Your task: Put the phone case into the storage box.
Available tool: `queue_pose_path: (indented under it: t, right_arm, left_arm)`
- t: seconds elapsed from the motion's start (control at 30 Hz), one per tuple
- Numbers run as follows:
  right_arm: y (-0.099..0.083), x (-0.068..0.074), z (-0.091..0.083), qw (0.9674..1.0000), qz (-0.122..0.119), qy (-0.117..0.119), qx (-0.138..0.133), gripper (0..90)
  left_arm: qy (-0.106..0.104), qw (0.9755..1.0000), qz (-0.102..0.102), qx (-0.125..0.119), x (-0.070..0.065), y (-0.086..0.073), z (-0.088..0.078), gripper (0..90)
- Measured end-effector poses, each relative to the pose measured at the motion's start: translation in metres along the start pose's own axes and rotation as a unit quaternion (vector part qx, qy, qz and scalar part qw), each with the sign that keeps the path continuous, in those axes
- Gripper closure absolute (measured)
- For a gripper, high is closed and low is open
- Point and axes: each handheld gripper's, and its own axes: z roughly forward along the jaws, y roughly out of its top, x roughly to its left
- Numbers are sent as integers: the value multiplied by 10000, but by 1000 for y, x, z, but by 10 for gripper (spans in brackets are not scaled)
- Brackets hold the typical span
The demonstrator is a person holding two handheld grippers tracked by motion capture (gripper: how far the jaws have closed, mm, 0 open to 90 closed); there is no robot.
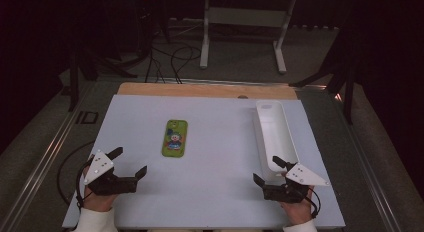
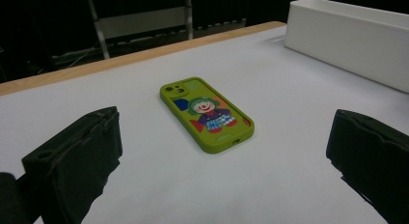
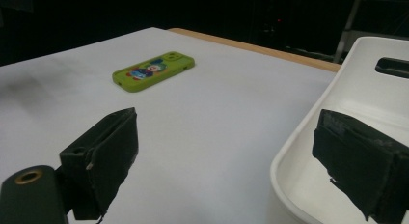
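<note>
A green phone case [image 1: 175,137] with a clown picture lies flat, back up, on the white table [image 1: 215,147], left of centre. In the left gripper view the phone case [image 2: 206,113] lies just ahead of the wide jaws. My left gripper [image 1: 131,162] is open near the front left, nothing between its fingers. A long white tray [image 1: 276,134] stands at the right, empty. My right gripper [image 1: 267,171] is open at the tray's near end; in the right gripper view one jaw hangs over the tray [image 3: 308,137], the other over the table. The phone case [image 3: 153,70] lies farther off there.
A wooden strip [image 1: 205,89] edges the table's far side. Beyond it, on the grey floor, stand a white frame [image 1: 245,27] and black cables [image 1: 172,59]. Dark stands flank the table at both sides.
</note>
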Motion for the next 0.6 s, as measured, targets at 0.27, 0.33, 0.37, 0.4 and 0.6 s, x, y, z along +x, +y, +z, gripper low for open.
queue_pose_path:
  t: [0.27, 0.33, 0.37, 0.4, 0.6]
  right_arm:
    - [0, 0, 0, 10000, -17, -55, 11, 89]
    - [0, 1, 0, 10000, -34, -65, 26, 89]
    - [0, 2, 1, 10000, -35, -64, 30, 89]
    - [0, 2, 1, 10000, -56, -67, 44, 90]
    - [0, 3, 2, 9999, -64, -92, 95, 90]
  left_arm:
    - [63, 10000, -52, 10, 1, 0, -1, 0]
    - [86, 9999, -60, 28, 2, 0, -1, 0]
    - [92, 9999, -60, 45, 2, 1, -1, 0]
    - [97, 9999, -71, 52, 2, 1, -1, 0]
    - [131, 9998, -125, 96, 3, 2, -1, 0]
